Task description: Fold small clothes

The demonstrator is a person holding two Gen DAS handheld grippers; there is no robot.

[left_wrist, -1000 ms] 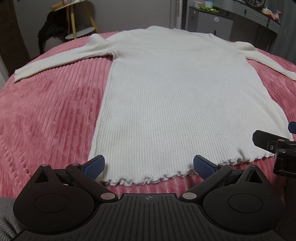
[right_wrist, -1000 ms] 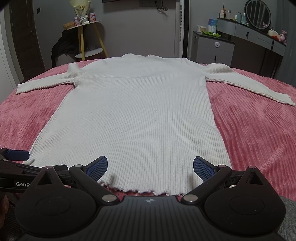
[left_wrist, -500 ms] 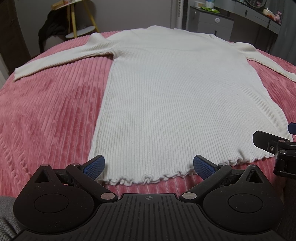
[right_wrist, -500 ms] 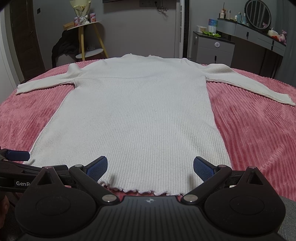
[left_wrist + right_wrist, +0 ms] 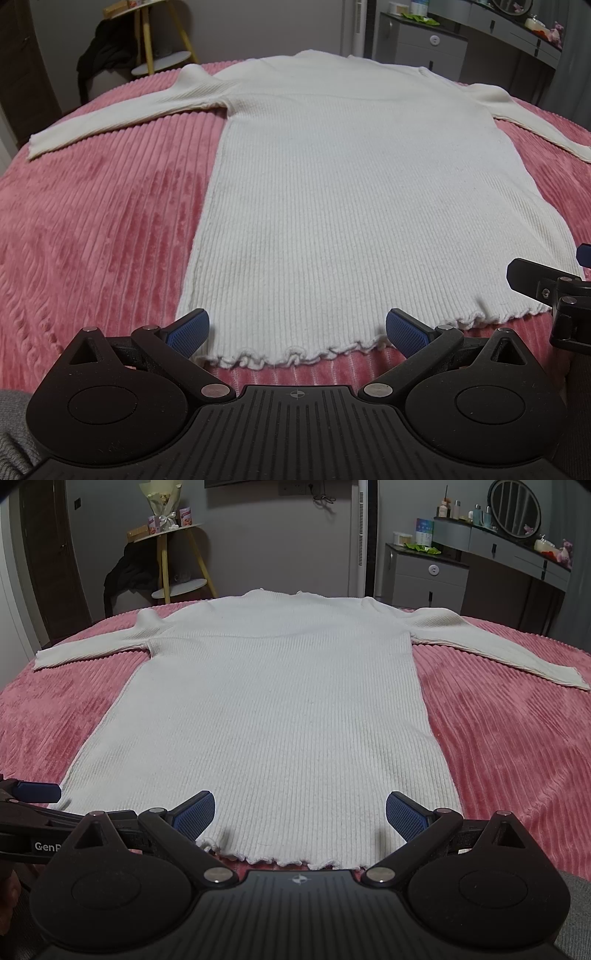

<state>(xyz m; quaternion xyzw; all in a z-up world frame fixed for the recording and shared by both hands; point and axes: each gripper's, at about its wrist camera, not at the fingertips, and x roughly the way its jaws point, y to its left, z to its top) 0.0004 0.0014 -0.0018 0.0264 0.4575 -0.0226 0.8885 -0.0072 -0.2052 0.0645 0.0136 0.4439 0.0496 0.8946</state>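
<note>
Your left gripper (image 5: 295, 330) sits low and level, its blue-padded fingers (image 5: 188, 331) spread wide with nothing between them. Your right gripper (image 5: 300, 812) is level beside it, jaws equally wide and holding nothing, both pointing the same way.

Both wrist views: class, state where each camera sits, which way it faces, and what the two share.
Left wrist: behind the open left gripper at the hem, facing up the white sweater; the other gripper's finger shows at right.
Right wrist: behind the open right gripper, nearer the hem's right corner, facing likewise; the left gripper's finger shows at left.
Shared: sweater, pink bedspread, yellow-legged side table.
</note>
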